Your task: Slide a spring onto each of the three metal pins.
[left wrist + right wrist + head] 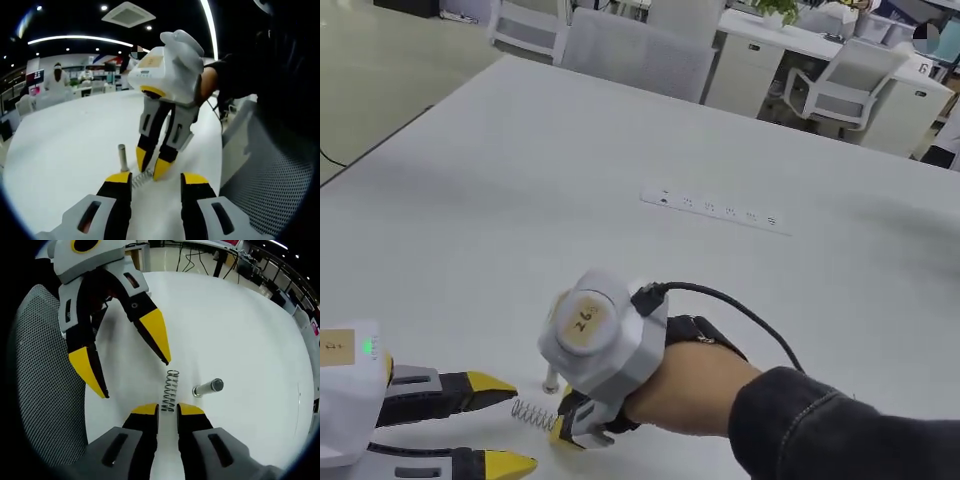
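A wide white table [620, 130] stands in a bright open office. Grey chairs [640, 50] and white desks line its far edge, and a flat white power strip [715, 209] lies on the top, well beyond both claws.

At the near edge two yellow-tipped claws face each other with their tips close. The right claw [168, 411] is held by a hand [692, 385] in a dark sleeve [840, 425] and points down toward the left one. Its jaws are drawn nearly together, and the near end of a small wire spring [170, 389] is pinched between their tips. The spring runs straight out ahead of that claw, low over the table. Whether it rests on the surface cannot be told. Its free end stops just short of the left claw's nearer tip.

The left claw [157, 178] comes in low from the opposite side with its jaws spread wide, and the spring's free end sits just in front of its gap.

One short metal pin [209, 386] stands upright and bare on the table, just beside the right claw's tips. As that claw looks along the spring, the pin is to the right of it and apart from it. From the left claw's side, the pin stands just ahead of its left jaw. A grey mesh chair back [45, 380] sits behind the left claw.
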`<act>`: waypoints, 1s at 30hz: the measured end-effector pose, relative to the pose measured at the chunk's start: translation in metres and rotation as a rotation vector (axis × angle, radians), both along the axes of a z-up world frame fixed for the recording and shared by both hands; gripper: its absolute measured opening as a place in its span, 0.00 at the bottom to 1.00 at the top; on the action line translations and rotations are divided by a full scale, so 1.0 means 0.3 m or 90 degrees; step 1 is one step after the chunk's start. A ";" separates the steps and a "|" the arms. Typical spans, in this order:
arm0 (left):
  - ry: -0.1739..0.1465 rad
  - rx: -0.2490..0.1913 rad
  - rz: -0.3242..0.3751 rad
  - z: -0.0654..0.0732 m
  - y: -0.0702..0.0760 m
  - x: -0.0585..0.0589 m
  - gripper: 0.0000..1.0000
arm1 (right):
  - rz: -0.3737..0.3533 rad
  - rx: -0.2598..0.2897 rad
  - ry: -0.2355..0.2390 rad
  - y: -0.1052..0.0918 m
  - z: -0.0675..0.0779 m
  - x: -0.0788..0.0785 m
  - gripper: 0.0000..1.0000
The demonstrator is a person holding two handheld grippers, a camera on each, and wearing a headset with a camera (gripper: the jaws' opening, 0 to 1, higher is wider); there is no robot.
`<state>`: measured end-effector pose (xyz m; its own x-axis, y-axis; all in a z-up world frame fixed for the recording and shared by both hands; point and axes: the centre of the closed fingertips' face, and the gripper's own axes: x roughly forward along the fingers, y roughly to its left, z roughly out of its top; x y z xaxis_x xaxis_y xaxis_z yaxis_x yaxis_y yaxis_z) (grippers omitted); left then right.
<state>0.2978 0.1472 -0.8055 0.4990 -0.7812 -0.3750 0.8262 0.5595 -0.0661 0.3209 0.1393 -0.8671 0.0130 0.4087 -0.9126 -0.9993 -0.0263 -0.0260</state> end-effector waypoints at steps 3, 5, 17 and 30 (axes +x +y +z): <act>0.000 0.000 0.001 -0.001 0.002 0.000 0.32 | -0.002 0.001 0.001 0.003 0.001 -0.002 0.10; 0.001 0.000 0.001 -0.002 0.003 -0.001 0.32 | -0.001 0.000 -0.002 0.004 0.001 -0.002 0.10; 0.001 0.003 -0.002 -0.002 0.003 -0.006 0.32 | 0.010 -0.010 0.006 -0.016 0.004 -0.024 0.08; 0.001 0.001 -0.008 0.006 -0.010 -0.003 0.30 | 0.037 -0.003 0.021 -0.043 0.076 -0.061 0.08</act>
